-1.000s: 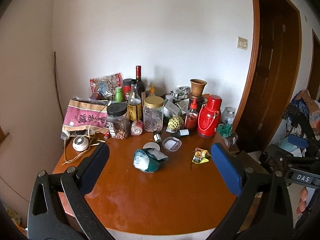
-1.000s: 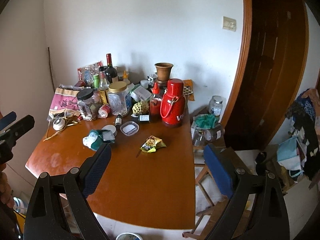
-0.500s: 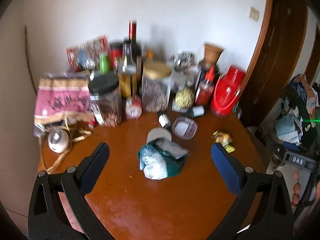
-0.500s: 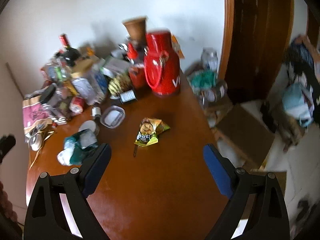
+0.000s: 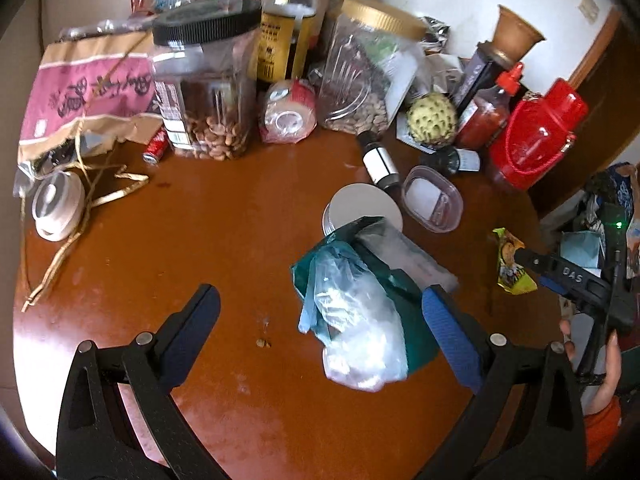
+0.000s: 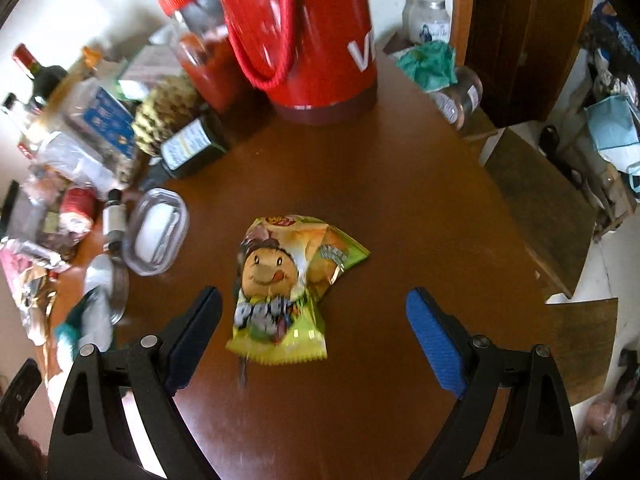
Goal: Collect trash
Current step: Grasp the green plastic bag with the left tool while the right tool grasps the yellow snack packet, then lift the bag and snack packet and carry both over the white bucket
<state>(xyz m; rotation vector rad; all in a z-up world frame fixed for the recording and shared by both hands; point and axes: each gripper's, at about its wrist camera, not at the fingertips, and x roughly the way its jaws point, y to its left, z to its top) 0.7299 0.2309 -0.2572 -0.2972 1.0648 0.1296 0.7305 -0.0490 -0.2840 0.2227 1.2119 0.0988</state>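
Well, on my left side the left gripper (image 5: 316, 312) stands wide open with nothing clamped; its left pad sits over bare brown table (image 5: 200, 240), and the crumpled plastic bag bundle (image 5: 360, 312), clear film over dark green, lies between the fingers, hard up against the right pad. I cannot tell whether that pad touches it. Beyond it stand a white disc (image 5: 362, 208) and a small clear tub (image 5: 432, 198). Further right, my right gripper (image 6: 314, 308) is also spread wide and empty. The yellow-green snack wrapper (image 6: 286, 280) lies flat on the table between its fingers, nearer the left one and clear of both pads. A red thermos (image 6: 312, 32) stands behind it
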